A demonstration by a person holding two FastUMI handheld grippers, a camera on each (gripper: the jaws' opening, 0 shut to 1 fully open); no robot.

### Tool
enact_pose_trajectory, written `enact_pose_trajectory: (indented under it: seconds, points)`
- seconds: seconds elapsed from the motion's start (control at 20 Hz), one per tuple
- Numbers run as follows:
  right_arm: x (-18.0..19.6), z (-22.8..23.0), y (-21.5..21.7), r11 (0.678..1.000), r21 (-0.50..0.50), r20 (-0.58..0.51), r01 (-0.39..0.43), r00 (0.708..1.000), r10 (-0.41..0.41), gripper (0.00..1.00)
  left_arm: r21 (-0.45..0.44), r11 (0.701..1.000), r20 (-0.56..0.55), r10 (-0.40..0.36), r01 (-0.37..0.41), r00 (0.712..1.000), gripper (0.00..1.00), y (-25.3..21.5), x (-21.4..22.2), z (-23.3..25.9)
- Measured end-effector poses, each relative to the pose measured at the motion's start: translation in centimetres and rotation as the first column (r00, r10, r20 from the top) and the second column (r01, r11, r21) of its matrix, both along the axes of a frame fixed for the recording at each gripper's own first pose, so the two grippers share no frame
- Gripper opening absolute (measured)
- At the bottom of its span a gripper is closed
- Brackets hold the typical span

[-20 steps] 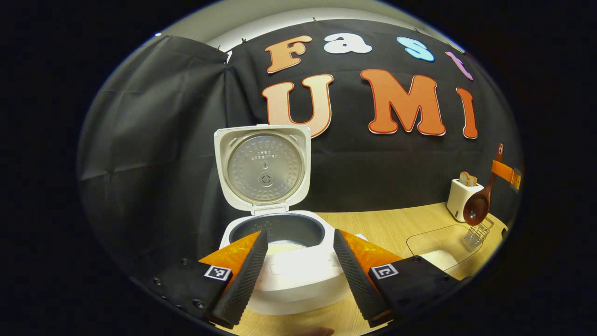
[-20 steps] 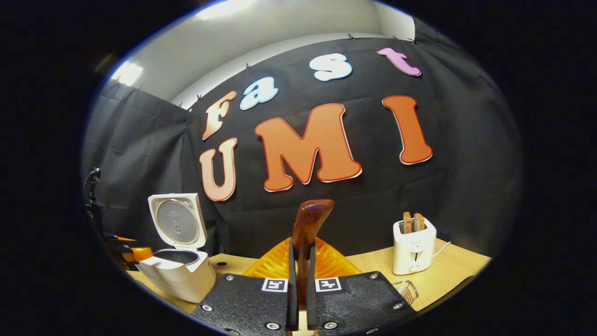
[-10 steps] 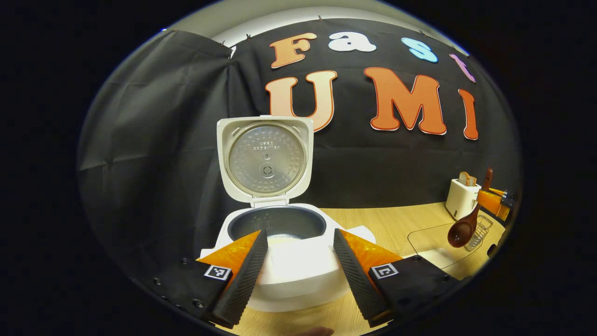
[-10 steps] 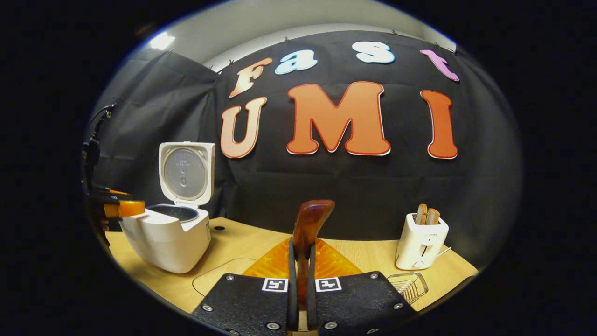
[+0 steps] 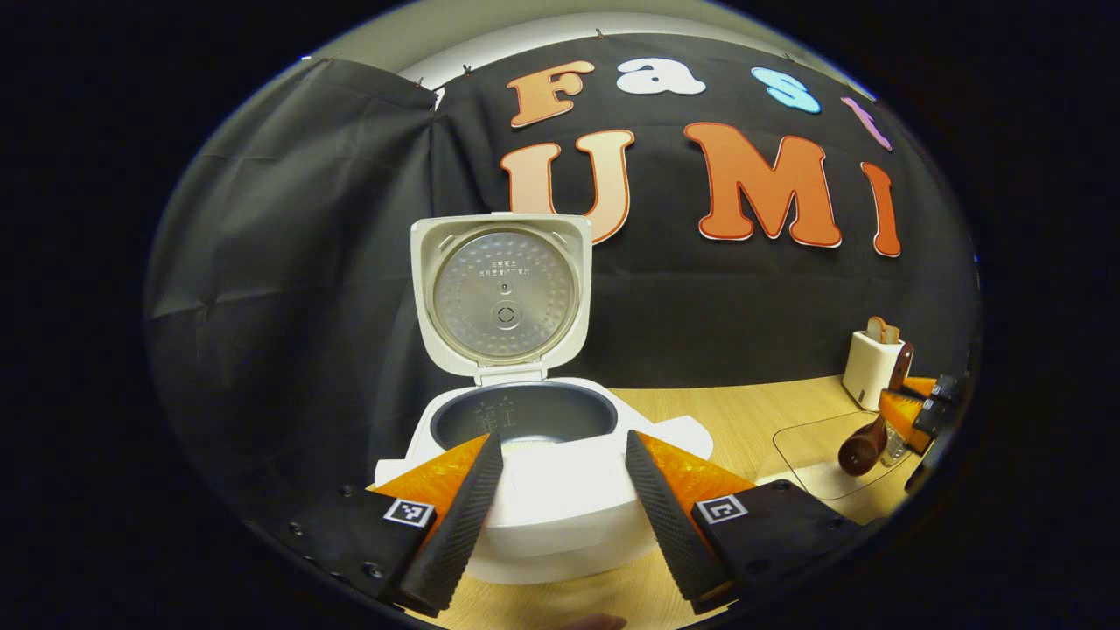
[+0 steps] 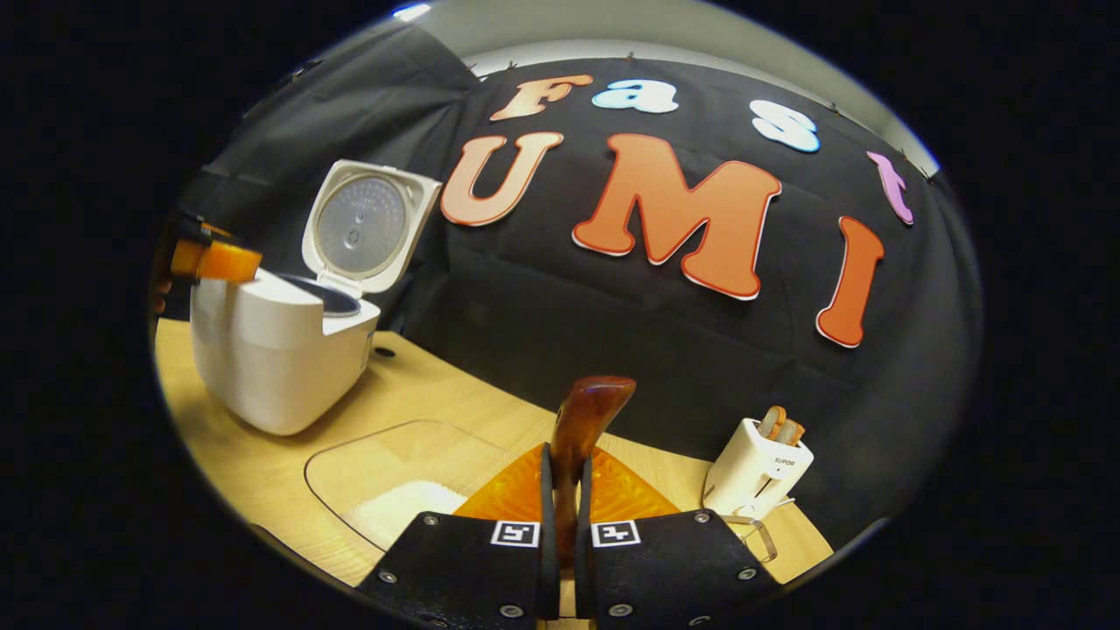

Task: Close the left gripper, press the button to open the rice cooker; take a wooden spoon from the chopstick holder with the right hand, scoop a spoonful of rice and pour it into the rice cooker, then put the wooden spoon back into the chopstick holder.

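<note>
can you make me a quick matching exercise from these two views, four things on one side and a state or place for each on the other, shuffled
Things:
1. rice cooker
2. wooden spoon
3. toaster
4. glass tray

States or places:
a. lies flat on the table with a heap of white rice in it
b. stands at the far right with slices sticking out of the top
c. lid swung up, dark inner pot exposed
d. handle pinched in the right tongs

Pairs: 1-c, 2-d, 3-b, 4-a
</note>
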State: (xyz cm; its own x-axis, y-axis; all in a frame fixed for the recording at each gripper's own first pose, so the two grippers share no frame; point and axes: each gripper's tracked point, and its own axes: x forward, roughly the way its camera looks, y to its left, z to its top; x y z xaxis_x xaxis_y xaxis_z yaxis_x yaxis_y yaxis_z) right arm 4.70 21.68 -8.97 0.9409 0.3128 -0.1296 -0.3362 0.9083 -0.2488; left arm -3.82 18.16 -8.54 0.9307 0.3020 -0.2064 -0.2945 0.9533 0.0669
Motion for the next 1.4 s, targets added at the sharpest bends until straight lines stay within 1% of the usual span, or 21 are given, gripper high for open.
enact_pose_trajectory:
  seconds: [0.05,0.1,0.15,0.3,0.35,0.4,0.45,0.5,0.55,0.6,0.65,0.7,0.8,0.95,1.15,1.3,1.35,1.4]
  points:
    - [0.0,-0.6,0.1,1.000,-0.004,-0.023,0.005,1.000,-0.005,0.07,-0.016,1.000,0.011,-0.003,0.003,1.000,0.93,0.0,0.0,0.3]
    - [0.0,-0.6,0.1,1.000,0.026,-0.035,0.013,0.999,-0.012,0.07,-0.037,0.999,0.020,-0.011,0.011,1.000,0.89,-0.1,0.0,0.4]
    - [0.1,-0.6,-0.3,0.997,0.070,-0.064,0.034,0.998,-0.030,0.07,-0.056,0.998,0.027,-0.012,0.013,1.000,0.93,-0.2,0.0,0.4]
    - [0.2,-1.0,-0.5,0.973,0.219,-0.147,0.076,0.988,-0.044,0.07,-0.073,0.997,0.045,0.014,-0.011,0.999,0.93,0.6,-0.3,0.6]
    - [0.1,-0.9,-0.4,0.958,0.277,-0.175,0.081,0.984,-0.032,0.07,-0.079,0.997,0.041,0.015,-0.011,0.999,0.93,0.6,-0.3,0.4]
    - [-0.1,-0.9,0.2,0.937,0.342,-0.206,0.070,0.979,0.002,0.07,-0.078,0.997,0.042,0.019,-0.015,0.999,0.92,0.7,-0.3,0.3]
    - [-0.1,-0.9,0.3,0.920,0.384,-0.225,0.080,0.974,0.009,0.07,-0.073,0.997,0.047,0.018,-0.015,0.999,0.89,0.7,-0.3,0.4]
    - [-0.1,-0.9,0.3,0.906,0.414,-0.249,0.091,0.968,0.016,0.07,-0.077,0.997,0.045,0.016,-0.013,0.999,0.92,0.6,-0.3,0.4]
    - [0.2,-1.1,0.0,0.884,0.451,-0.280,0.120,0.960,0.012,0.07,-0.082,0.997,0.049,0.012,-0.008,0.999,0.89,0.3,-0.3,0.4]
    - [0.5,-1.2,-0.2,0.863,0.483,-0.302,0.145,0.953,0.009,0.07,-0.085,0.996,0.052,0.011,-0.007,0.999,0.91,0.3,-0.3,0.5]
    - [0.8,-1.5,-0.7,0.840,0.515,-0.335,0.171,0.942,0.013,0.07,-0.088,0.996,0.055,0.010,-0.005,0.998,0.89,0.3,-0.3,0.5]
    - [0.8,-1.5,-0.7,0.810,0.556,-0.360,0.187,0.932,0.033,0.08,-0.092,0.996,0.057,0.009,-0.004,0.998,0.89,0.3,-0.4,0.5]
    - [1.0,-1.8,-0.8,0.769,0.605,-0.395,0.205,0.916,0.067,0.07,-0.095,0.996,0.059,0.007,-0.001,0.998,0.91,0.2,-0.5,0.6]
    - [0.8,-1.8,-1.0,0.730,0.646,-0.424,0.223,0.900,0.100,0.07,-0.087,0.996,0.054,-0.001,0.005,0.999,0.91,0.2,-0.5,0.6]
    - [0.4,-1.9,0.2,0.650,0.718,-0.466,0.248,0.866,0.184,0.07,-0.102,0.995,0.056,-0.005,0.011,0.998,0.91,-0.1,-0.5,0.6]
    - [0.5,-2.0,0.0,0.628,0.728,-0.481,0.276,0.859,0.179,0.07,-0.100,0.995,0.059,-0.009,0.014,0.998,0.91,-0.4,-0.7,0.9]
    - [0.5,-2.1,-0.1,0.634,0.723,-0.479,0.276,0.861,0.172,0.07,-0.096,0.995,0.061,-0.009,0.015,0.998,0.91,-0.5,-0.8,1.2]
    - [0.5,-2.0,-0.2,0.632,0.723,-0.479,0.278,0.862,0.168,0.07,-0.096,0.995,0.063,-0.010,0.016,0.998,0.91,-0.5,-0.7,1.2]
